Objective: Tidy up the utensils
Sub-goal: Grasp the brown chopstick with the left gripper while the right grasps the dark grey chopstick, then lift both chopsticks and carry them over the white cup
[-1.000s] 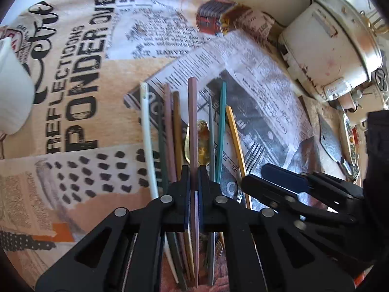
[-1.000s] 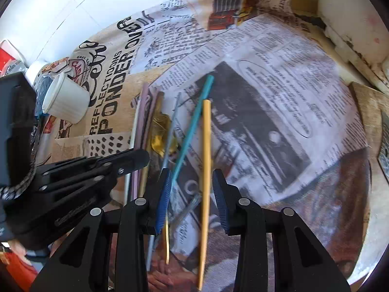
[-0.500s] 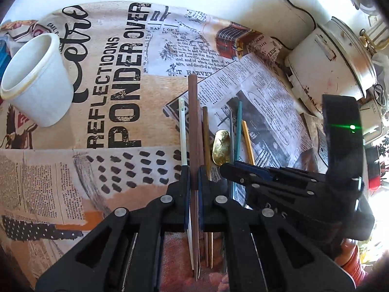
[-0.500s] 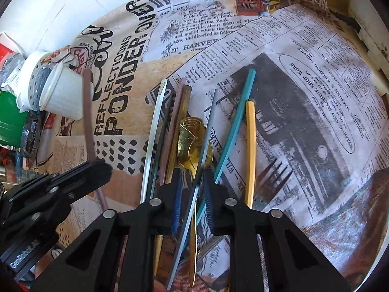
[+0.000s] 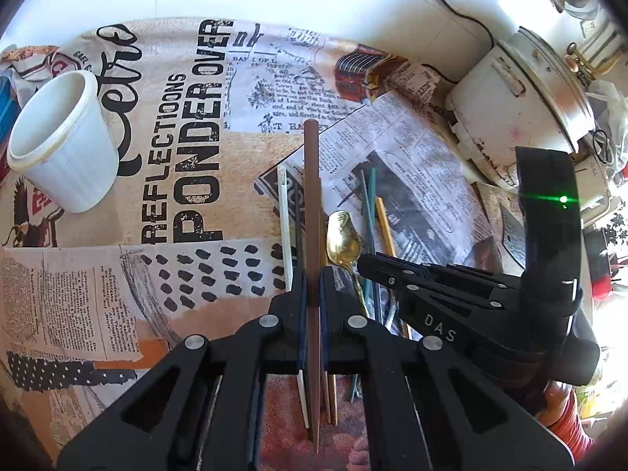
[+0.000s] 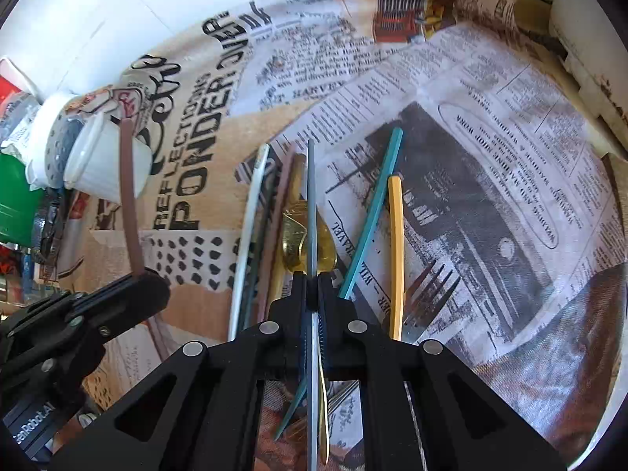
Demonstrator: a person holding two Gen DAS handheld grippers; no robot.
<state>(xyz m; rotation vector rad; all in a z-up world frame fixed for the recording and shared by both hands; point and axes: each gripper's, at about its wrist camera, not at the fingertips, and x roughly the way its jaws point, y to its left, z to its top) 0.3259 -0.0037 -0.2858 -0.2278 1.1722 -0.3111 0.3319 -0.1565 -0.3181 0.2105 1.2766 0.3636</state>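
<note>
Left gripper (image 5: 313,286), black with blue pads: jaws pressed onto a long, flat brown stick (image 5: 313,212), which runs from between the pads toward 12 o'clock in the left wrist view, its tip over the printed newspaper-pattern tablecloth (image 5: 188,274). In the right wrist view the same stick (image 6: 129,192) rises out of the left gripper (image 6: 137,278) at 9 o'clock, clear of the cloth, with its upper end in front of a ribbed white plastic cup (image 6: 100,165).

Right gripper (image 6: 313,286), of the same build: its jaws have just been closing and now pinch a thin grey-blue flat stick (image 6: 311,212), which extends toward 12 o'clock and crosses over the bowl of a gold metal spoon (image 6: 298,243). The remaining utensils lie on the cloth and the loose newspaper sheet (image 6: 490,180) around this gripper: a white stick (image 6: 251,212) and a dull pink stick (image 6: 276,216) at 11 o'clock, a teal stick (image 6: 376,204) and a yellow stick (image 6: 396,251) at 1 o'clock, and a dark metal fork (image 6: 428,294) just beside the yellow stick at 3 o'clock.

In the left wrist view the right gripper (image 5: 367,265) enters from 3 o'clock, its tip among the spoon (image 5: 343,239), teal stick (image 5: 371,212) and yellow stick (image 5: 384,227). The white cup (image 5: 62,153) stands at 10 o'clock, well apart from the utensil row; a white rice cooker (image 5: 522,106) sits at 2 o'clock.
</note>
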